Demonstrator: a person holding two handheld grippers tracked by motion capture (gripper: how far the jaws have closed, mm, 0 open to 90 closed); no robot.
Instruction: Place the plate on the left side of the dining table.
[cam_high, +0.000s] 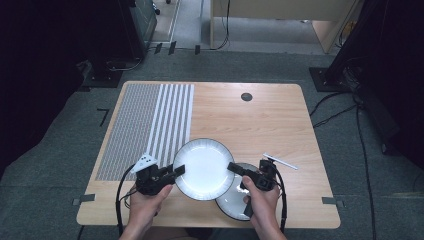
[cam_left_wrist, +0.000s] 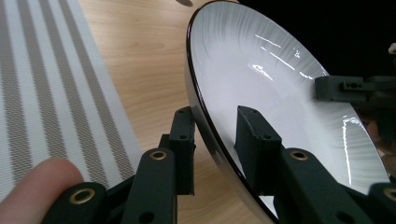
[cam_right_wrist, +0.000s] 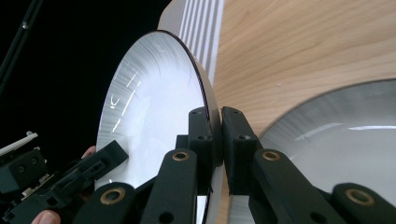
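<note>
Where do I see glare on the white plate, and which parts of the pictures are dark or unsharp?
Left gripper view: bright streaks of glare cross the plate, and the thumb at the bottom left is blurred. Right gripper view: fainter glints on the plate, black background at the left. High view: the table is evenly lit, the room's sides are very dark.

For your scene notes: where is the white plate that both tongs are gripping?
In the high view the lifted white plate sits front-centre, between the left tongs and right tongs, overlapping a second plate right of the striped mat.
</note>
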